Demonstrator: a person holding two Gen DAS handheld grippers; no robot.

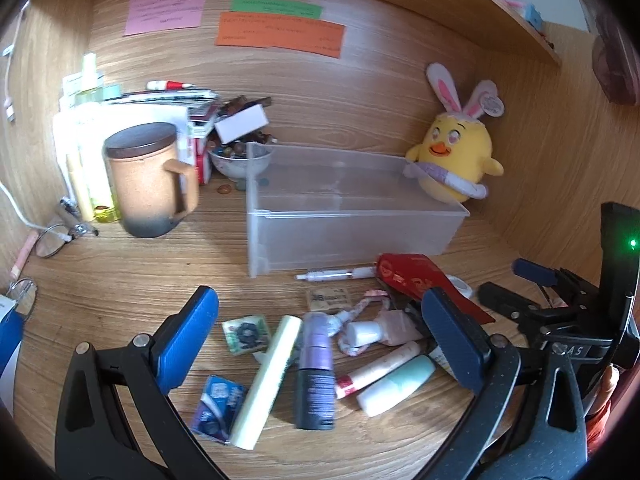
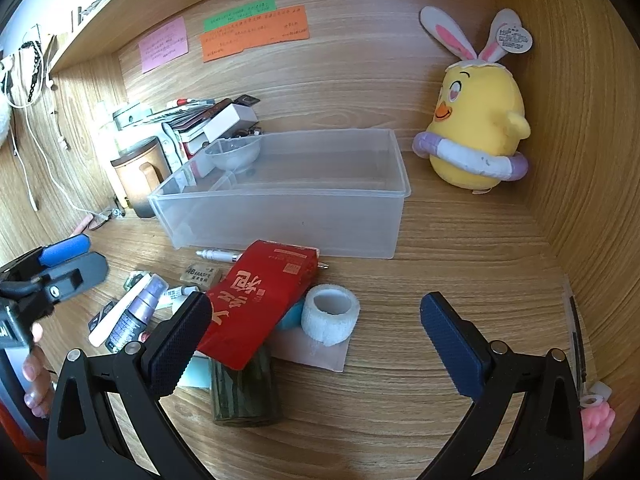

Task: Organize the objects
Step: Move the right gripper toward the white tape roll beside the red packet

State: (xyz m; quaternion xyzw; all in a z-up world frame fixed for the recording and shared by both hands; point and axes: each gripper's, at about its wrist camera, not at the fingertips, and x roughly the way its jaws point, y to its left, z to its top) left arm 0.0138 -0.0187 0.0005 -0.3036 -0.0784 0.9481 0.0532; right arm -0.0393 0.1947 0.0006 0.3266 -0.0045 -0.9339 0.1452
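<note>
Left gripper (image 1: 320,336) wide open above the purple spray bottle (image 1: 316,368), holding nothing. Right gripper (image 2: 316,332) wide open too, over the red packet with gold writing (image 2: 256,304), just before the clear plastic box (image 2: 288,196). "4B ERASER" readable on the tan eraser (image 2: 202,273), right view only.

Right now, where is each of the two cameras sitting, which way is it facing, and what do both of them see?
Left wrist: rides the left gripper, open, looking forward and down over scattered tubes and a purple bottle toward the clear bin; the right gripper shows at its right edge.
Right wrist: rides the right gripper, open, facing the red packet and white tape roll; the left gripper and fingers show at left.
Shared: bin, chick plush, lidded mug, sticky notes.
</note>
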